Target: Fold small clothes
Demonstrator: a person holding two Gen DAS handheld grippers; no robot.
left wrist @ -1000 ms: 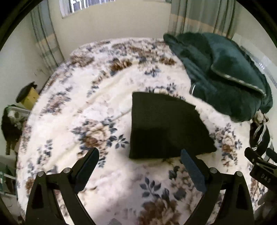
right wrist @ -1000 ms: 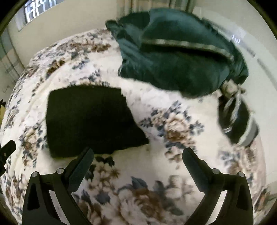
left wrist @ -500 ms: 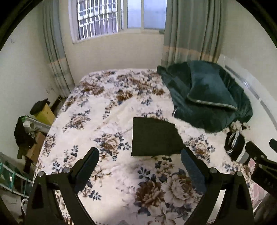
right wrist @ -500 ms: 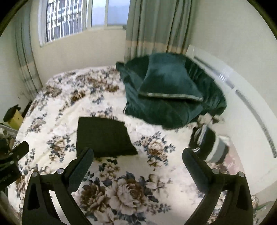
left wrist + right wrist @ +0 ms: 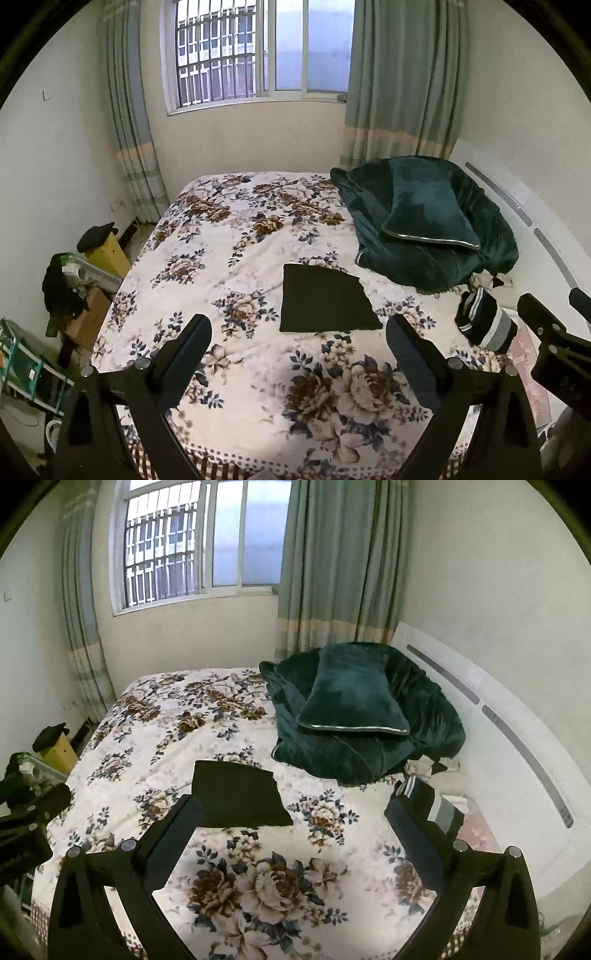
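We have pulled both spread, empty claws, left claw [image 5: 297,334] and right claw [image 5: 293,814], back from the flat, folded dark garment [image 5: 325,299] on the bed [image 5: 236,258].

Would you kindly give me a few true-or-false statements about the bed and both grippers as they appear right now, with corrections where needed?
1. The folded black garment lies flat on the floral bedspread. True.
2. The left gripper is clamped on the garment. False: its jaws are wide apart and hold nothing.
3. A dark green velvet pillow rests on the bunched green blanket. True.
4. The right gripper holds the black-and-grey striped bundle. False: its jaws are open and empty; the bundle sits on the bed near the white headboard.
5. The curtains cover the whole window. False: they hang at the sides, the glass exposed.
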